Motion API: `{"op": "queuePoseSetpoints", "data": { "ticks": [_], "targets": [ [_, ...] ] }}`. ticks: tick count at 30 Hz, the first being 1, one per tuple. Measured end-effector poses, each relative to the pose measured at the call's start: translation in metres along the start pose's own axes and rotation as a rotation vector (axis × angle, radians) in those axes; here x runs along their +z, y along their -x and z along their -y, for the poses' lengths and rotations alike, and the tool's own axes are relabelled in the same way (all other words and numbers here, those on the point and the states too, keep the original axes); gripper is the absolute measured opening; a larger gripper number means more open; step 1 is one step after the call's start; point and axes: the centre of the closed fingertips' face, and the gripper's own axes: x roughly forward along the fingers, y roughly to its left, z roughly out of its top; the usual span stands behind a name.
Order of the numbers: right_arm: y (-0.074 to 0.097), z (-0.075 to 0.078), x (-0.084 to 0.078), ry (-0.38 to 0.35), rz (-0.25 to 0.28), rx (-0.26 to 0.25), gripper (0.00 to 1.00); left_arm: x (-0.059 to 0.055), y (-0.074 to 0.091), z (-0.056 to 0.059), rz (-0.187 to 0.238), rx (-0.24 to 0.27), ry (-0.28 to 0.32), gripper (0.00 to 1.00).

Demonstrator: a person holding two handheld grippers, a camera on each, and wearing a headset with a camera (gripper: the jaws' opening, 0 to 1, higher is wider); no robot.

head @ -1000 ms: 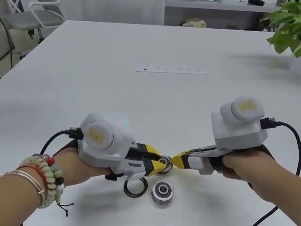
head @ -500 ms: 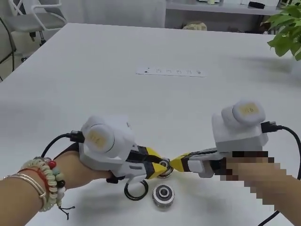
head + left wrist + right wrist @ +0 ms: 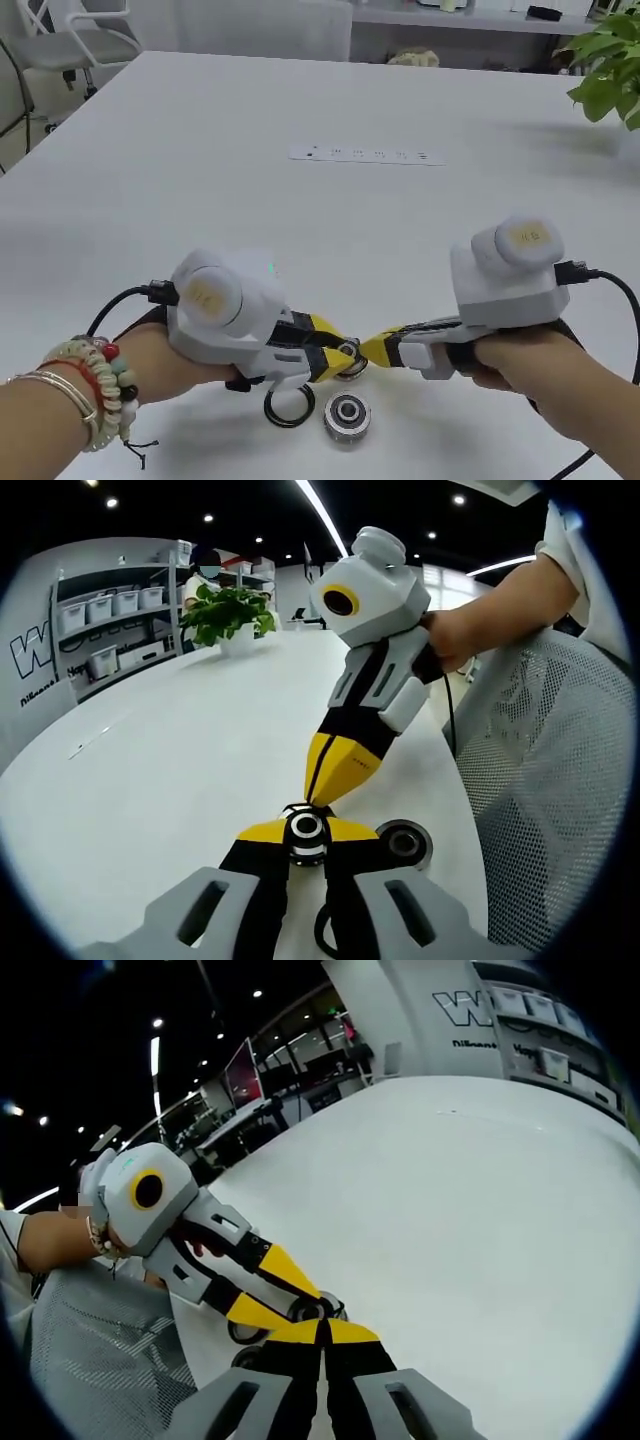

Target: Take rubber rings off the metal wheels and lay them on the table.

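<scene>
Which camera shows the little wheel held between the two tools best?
The left gripper view: the held wheel faces the camera, clamped in the left tool. The head view shows it small, half hidden between the tool tips; the right gripper view catches its edge behind a yellow jaw.

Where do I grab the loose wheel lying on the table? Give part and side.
Probably best to grip the wheel across its outer rim, coming straight down from above. It lies flat on the table, bore up, so the round edge offers opposite faces. Keep the jaws off the black ring lying close beside it.
</scene>
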Motion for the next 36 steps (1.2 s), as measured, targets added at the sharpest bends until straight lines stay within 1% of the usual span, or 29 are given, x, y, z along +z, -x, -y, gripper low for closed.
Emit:
{"op": "queuePoseSetpoints", "data": {
  "ticks": [22, 24, 25, 27, 28, 29, 30, 33, 36],
  "targets": [
    [0.001, -0.005, 0.002, 0.002, 0.009, 0.019, 0.00, 0.000, 0.000, 0.001, 0.002, -0.002, -0.003, 0.08],
    [0.000, -0.007, 0.004, -0.002, 0.018, 0.029, 0.00, 0.000, 0.000, 0.001, 0.002, -0.002, -0.003, 0.08],
    [-0.001, -0.008, 0.004, 0.001, 0.016, 0.026, 0.00, 0.000, 0.000, 0.001, 0.003, -0.002, -0.003, 0.08],
    [-0.003, -0.014, 0.007, -0.001, 0.026, 0.043, 0.00, 0.000, 0.000, 0.001, 0.003, 0.000, -0.002, 0.08],
    [-0.004, -0.014, 0.007, 0.008, 0.018, 0.029, 0.00, 0.000, 0.000, 0.000, 0.005, 0.001, 0.003, 0.08],
    [-0.005, -0.011, 0.006, 0.033, 0.012, 0.008, 0.00, 0.000, 0.000, 0.000, 0.007, 0.002, 0.007, 0.08],
    [-0.005, -0.012, 0.006, 0.030, 0.013, 0.012, 0.00, 0.000, 0.000, 0.000, 0.013, 0.002, 0.012, 0.08],
    [-0.003, -0.009, 0.007, 0.006, 0.021, 0.011, 0.00, 0.000, 0.000, 0.000, 0.026, 0.001, 0.019, 0.08],
    [-0.001, -0.003, 0.007, -0.036, 0.028, -0.003, 0.00, 0.000, 0.000, 0.000, 0.017, 0.002, 0.024, 0.08]
  ]
}}
